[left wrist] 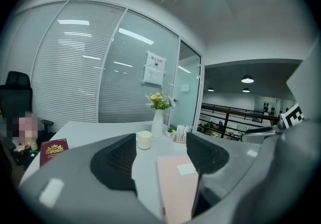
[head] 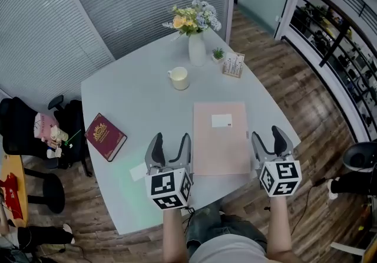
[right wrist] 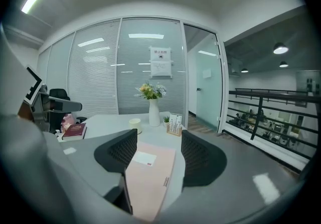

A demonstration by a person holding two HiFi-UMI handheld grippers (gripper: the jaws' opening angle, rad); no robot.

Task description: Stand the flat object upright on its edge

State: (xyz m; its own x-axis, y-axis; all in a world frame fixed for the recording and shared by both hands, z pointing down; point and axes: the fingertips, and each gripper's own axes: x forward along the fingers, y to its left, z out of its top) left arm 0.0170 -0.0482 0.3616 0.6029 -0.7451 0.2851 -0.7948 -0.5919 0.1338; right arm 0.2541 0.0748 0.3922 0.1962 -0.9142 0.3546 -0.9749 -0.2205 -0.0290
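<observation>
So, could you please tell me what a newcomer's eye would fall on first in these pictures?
The large pale pink folder lies flat near the front edge of the white table, flanked by the left gripper and the right gripper, both open and holding nothing. At the table's far side stands a white vase of flowers with a cream mug beside it. A maroon book lies at the left.

The grey table [head: 135, 97] carries a pink folder [head: 221, 138], maroon book [head: 105, 136], cup [head: 179, 78] and vase [head: 197, 49].
</observation>
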